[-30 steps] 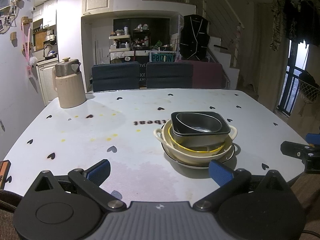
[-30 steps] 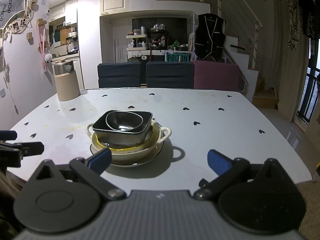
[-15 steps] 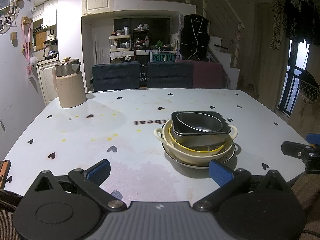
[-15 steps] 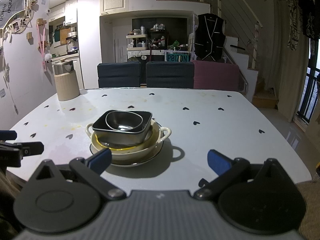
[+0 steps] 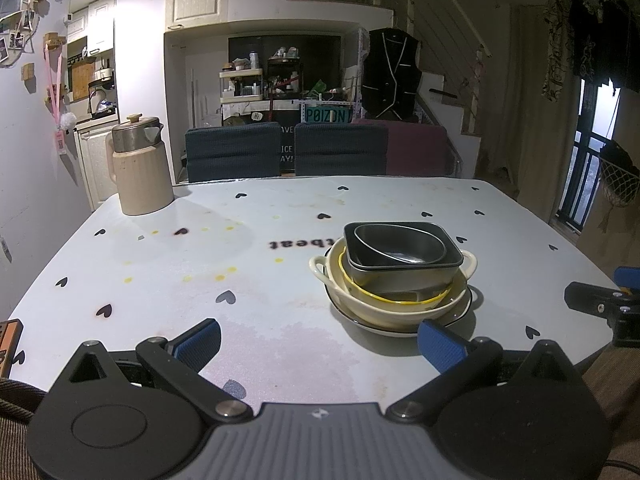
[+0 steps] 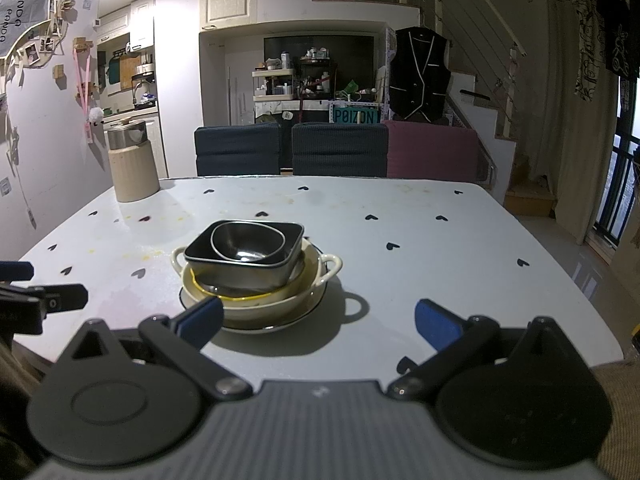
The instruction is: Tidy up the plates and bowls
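- Both pairs of jaws stand spread wide with nothing between them: the left gripper [image 5: 319, 338] and the right gripper [image 6: 319, 322] hang at the near edge of the table [image 5: 280, 208], each showing blue pads at its fingertips [image 5: 199, 338].
- From the left wrist view, the tip of the right gripper shows at the far right edge; from the right wrist view, the tip of the left gripper shows at the far left edge. They sit well apart, one to each side of the stack.
- On the table, toward its near half, rests one nested stack of dishes.
- At the bottom lies a flat plate [image 5: 464, 312] with a dark rim line.
- In it sits a cream bowl [image 5: 384, 308] with two small loop handles, one at each side.
- Inside the cream bowl a yellow rim [image 5: 400, 300] shows, belonging to another dish whose body is hidden.
- Above that sits a dark rectangular pan [image 5: 404, 272], slightly tilted, and within it a smaller dark oval bowl [image 5: 400, 246].
- No gripper touches the stack.
- A beige jug [image 5: 140, 176] with a metal lid stands upright at the far left corner of the table, well apart from the dishes.
- Two dark blue chairs [image 5: 234, 150] stand behind the far edge.
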